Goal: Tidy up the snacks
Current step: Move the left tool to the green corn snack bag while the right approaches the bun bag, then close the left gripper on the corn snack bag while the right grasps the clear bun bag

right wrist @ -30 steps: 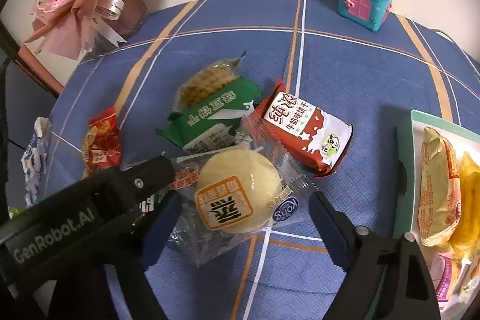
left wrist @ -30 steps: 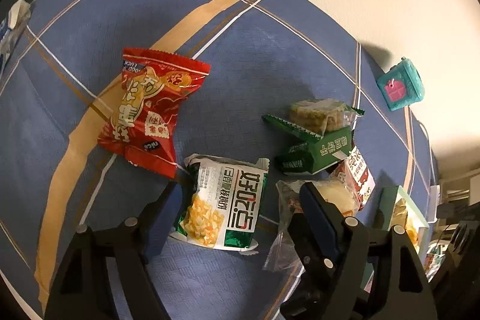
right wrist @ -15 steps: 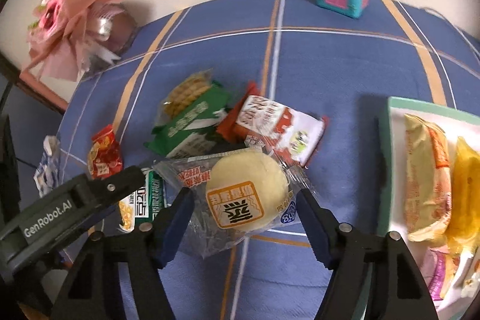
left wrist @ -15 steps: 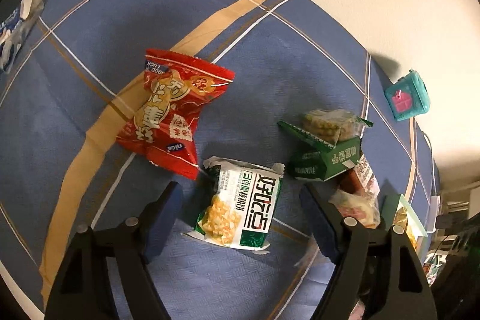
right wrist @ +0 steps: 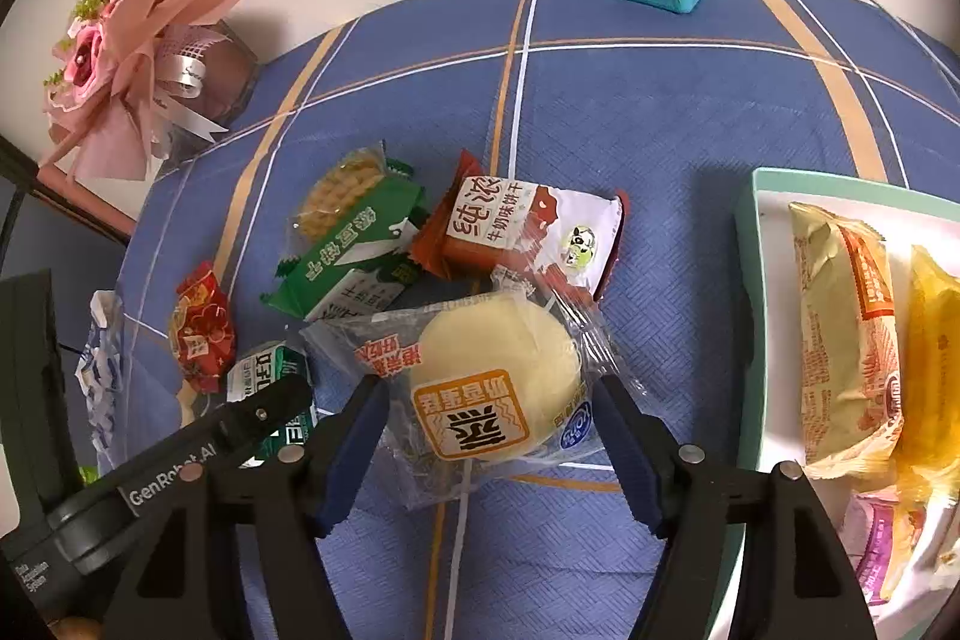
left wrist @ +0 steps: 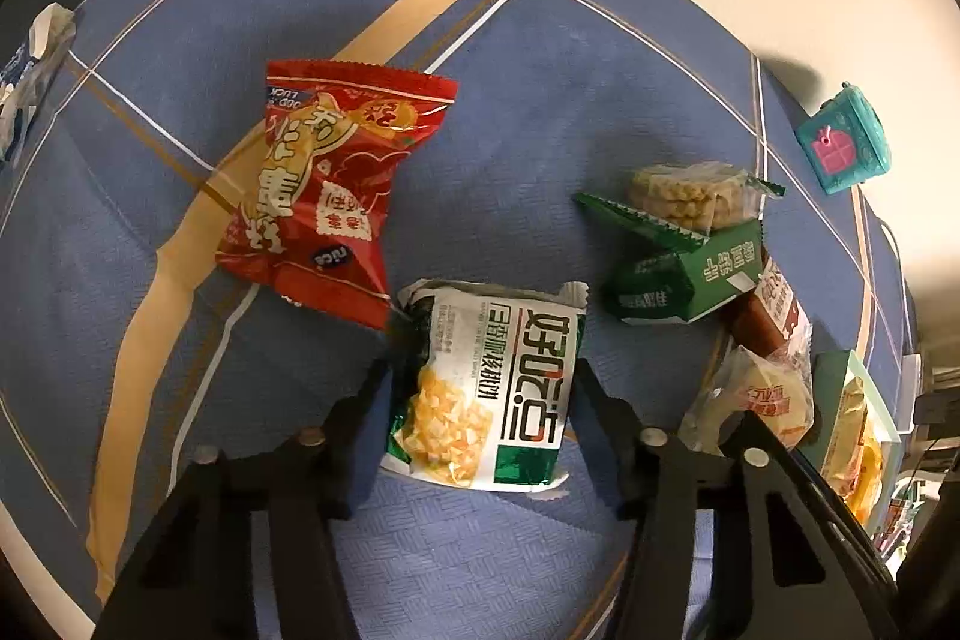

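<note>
Right wrist only: pink bouquet (right wrist: 129,40); right hand-held gripper (right wrist: 489,421) opening around bun packet (right wrist: 480,388).

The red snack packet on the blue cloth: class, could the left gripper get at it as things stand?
Probably not right away. The left gripper is closing its fingers around the green-and-white packet. The red snack packet lies uncovered just beyond, so the way looks free once the gripper is empty.

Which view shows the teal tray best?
The right wrist view: the tray fills the right edge, its teal rim and white floor clear, with wrapped snacks lying in it. The left wrist view catches only a thin sliver of the tray at far right, squeezed by the fisheye and partly behind a clear-wrapped bun.
</note>
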### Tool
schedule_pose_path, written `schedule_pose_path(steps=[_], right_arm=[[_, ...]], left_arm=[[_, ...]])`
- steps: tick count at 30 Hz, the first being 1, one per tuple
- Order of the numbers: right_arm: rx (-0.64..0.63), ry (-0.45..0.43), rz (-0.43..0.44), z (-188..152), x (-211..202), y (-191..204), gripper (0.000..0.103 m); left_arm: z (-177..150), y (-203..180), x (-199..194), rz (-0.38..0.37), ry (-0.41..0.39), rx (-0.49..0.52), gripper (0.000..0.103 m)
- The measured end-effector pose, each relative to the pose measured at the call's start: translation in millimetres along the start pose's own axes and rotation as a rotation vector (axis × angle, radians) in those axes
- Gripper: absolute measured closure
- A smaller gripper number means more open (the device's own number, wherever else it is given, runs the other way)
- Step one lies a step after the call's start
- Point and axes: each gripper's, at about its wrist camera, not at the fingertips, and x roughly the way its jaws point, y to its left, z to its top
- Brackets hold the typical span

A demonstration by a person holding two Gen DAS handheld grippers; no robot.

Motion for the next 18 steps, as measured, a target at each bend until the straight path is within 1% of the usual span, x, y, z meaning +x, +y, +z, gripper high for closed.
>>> schedule_pose_path(steps=[3,8,11,14,16,17,18], right_arm=[[0.007,0.003,0.002,-0.6,2.1,-3.3,0.022],[0.002,0.001,0.002,-1.2,2.9,-7.3,0.017],[-0.003,0.004,-0.015,-3.0,3.1,-9.7,0.008],[0.011,0.004,0.007,-3.1,2.4,-13.8,0.006],[0.011,-0.008,0.021,-2.3,-1.8,-14.1,0.003],[0.008,-0.014,0.026,-1.3,-4.5,-14.4,0.0],[0.004,-0.024,0.032,0.4,-8.1,-13.6,0.0]], left_arm=[[-0.4,0.3,-3.6,0.001,0.0,0.0,0.051],[1.8,-1.3,-4.8,0.003,0.002,-0.005,0.051],[2.1,-2.2,-5.2,0.0,0.004,-0.009,0.051],[2.5,-1.5,-4.6,-0.003,0.005,-0.015,0.051],[2.7,-0.4,-4.3,-0.002,0.006,-0.02,0.051],[2.8,0.4,-5.0,-0.001,0.006,-0.024,0.051],[3.0,1.1,-4.5,0.001,0.006,-0.027,0.051]])
